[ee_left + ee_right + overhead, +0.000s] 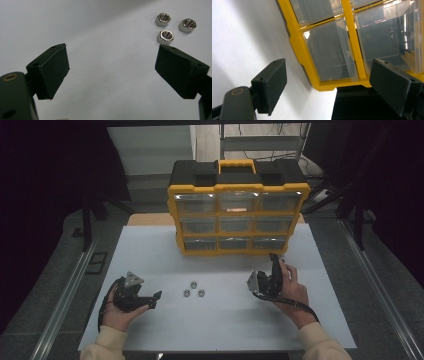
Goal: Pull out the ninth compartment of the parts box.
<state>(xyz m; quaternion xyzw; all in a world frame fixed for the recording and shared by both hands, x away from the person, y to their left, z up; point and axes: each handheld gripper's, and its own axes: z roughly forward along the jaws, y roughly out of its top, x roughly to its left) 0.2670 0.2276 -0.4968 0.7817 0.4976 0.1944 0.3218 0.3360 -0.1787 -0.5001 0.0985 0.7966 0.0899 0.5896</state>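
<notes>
The jaws of my left gripper (112, 70) stand wide apart and hold nothing; between them I see only the bare white table top (100, 30). Just beyond my right-hand jaw lie three small shiny hexagonal steel nuts (165, 36), close together but not touching each other. The nearest one is just above the tip of that jaw.

My right gripper (332, 82) is also wide open and empty. It points at the yellow plastic organizer box with clear drawers (329, 50), which stands upright a little ahead of my jaws. One bottom drawer is directly in front of them.

I think the risk is with the nuts. They are small, smooth and low on the table, so if I close with one jaw on top of a nut, it can slip out or roll away. My jaw may also push the two neighbours aside.
</notes>
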